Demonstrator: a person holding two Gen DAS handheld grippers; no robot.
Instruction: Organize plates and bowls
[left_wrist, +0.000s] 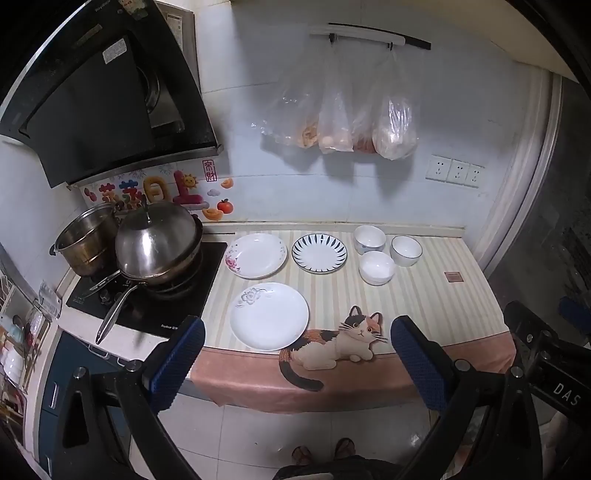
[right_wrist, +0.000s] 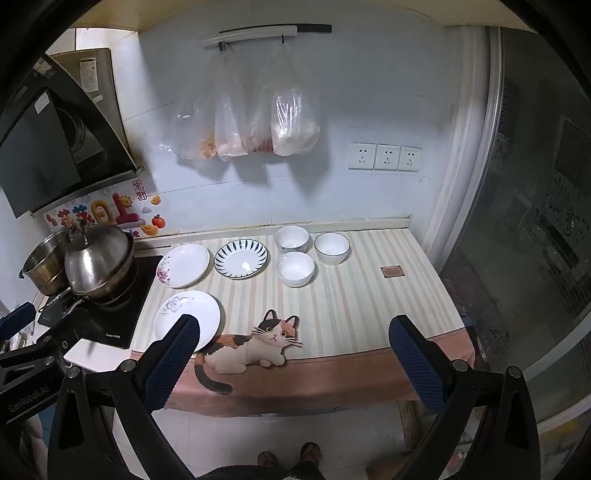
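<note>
Three plates lie on the striped counter cloth: a white plate with a grey flower at the front, a pink-flowered plate behind it, and a blue-striped plate to its right. Three white bowls stand clustered at the back right. My left gripper is open and empty, held in front of the counter edge. My right gripper is open and empty, also short of the counter.
A stove with a lidded wok and a steel pot stands left of the cloth. Plastic bags hang on the wall above. Wall sockets are at the right. A small brown tag lies on the cloth.
</note>
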